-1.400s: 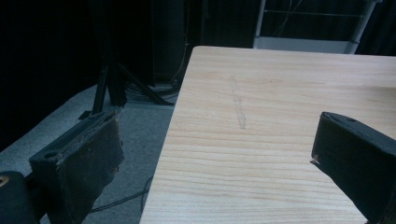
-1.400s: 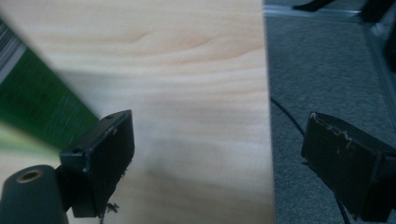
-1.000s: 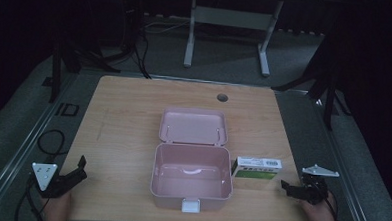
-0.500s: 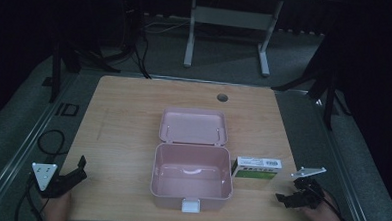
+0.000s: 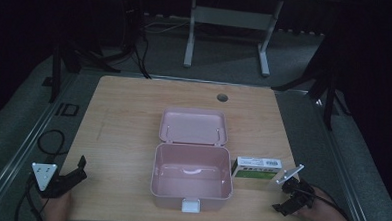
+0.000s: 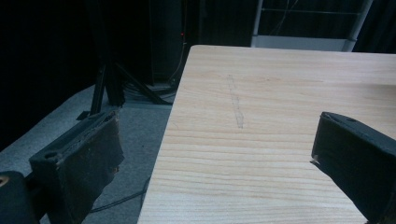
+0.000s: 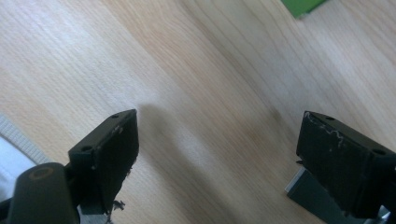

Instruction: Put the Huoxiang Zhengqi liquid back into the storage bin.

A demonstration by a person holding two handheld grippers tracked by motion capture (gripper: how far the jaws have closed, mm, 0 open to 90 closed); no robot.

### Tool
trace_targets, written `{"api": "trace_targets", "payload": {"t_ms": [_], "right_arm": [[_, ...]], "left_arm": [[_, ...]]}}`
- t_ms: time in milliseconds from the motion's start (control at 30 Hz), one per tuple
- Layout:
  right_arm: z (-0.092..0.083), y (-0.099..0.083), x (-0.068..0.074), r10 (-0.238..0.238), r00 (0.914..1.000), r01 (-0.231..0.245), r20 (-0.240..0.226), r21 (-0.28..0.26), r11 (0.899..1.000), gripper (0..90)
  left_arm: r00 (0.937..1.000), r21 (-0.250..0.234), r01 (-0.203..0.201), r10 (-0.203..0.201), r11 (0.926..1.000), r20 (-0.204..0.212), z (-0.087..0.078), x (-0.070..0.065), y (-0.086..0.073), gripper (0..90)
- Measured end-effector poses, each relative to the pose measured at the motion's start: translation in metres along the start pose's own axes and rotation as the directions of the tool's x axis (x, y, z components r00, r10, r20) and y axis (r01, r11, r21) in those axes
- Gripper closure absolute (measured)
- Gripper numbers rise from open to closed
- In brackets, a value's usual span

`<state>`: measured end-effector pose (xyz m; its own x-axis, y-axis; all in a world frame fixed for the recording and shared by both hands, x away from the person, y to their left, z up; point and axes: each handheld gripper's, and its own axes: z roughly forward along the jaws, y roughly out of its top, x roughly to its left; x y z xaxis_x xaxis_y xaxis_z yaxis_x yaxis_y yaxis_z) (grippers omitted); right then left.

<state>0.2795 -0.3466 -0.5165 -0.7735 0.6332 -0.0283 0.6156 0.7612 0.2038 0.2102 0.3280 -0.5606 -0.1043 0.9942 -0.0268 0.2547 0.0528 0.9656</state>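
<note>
Green-and-white carton (image 5: 258, 168) lies flat on the wooden table (image 5: 129, 112), lower right of the high view, just beside the right wall of the pink box (image 5: 191, 178), long side roughly parallel to the near table edge.

Near edge first. Right gripper (image 5: 286, 207) sits at the lower right corner of the high view, held in a hand (image 5: 324, 213) entering from the bottom, close to the carton's right end but not touching it. In the right gripper view its jaws are spread wide over bare wood with nothing between them; they have just been closing slightly. A green corner of the carton (image 7: 302, 5) shows at the top edge there, well clear of the jaws.

Left gripper (image 5: 73, 174) is at the lower left of the high view, over the near left table corner, grey three-cornered plate (image 5: 43, 174) on top. Left gripper view: jaws spread, nothing between them, one over the table edge, the other over wood.

Centre frame: pink box stands open, tray bare inside, white latch (image 5: 190, 206) on its near wall. Its lid (image 5: 193, 126) is hinged back flat just behind the tray.

Farther back: small round hole (image 5: 222, 97) in the tabletop near the far edge. Beyond the table, a grey metal frame (image 5: 227, 27) stands on the dark floor at the top of the frame.
</note>
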Motion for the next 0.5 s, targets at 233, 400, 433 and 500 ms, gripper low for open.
{"api": "trace_targets", "payload": {"t_ms": [233, 400, 433, 500], "right_arm": [[-0.007, 0.013, 0.008, -0.131, 0.9899, 0.135, -0.054, 0.07, 0.988, 18.4], [-0.012, 0.02, 0.015, -0.255, 0.9626, 0.264, -0.09, 0.099, 0.96, 18.8], [-0.013, 0.022, 0.017, -0.28, 0.9553, 0.289, -0.095, 0.098, 0.952, 18.8], [-0.013, 0.024, 0.018, -0.321, 0.9392, 0.334, -0.122, 0.108, 0.936, 20.7]], "left_arm": [[1.0, 0.001, 0.002, -0.002, 1.0, 0.003, 0.0, 0.0, 0.0, 2.1], [1.0, 0.0, 0.003, -0.003, 1.0, 0.004, 0.0, 0.001, 0.0, 2.1], [1.0, 0.0, 0.003, -0.003, 1.0, 0.004, 0.0, 0.0, 0.0, 2.1], [1.0, 0.0, 0.003, -0.003, 1.0, 0.005, 0.0, 0.0, 0.0, 2.1]]}}
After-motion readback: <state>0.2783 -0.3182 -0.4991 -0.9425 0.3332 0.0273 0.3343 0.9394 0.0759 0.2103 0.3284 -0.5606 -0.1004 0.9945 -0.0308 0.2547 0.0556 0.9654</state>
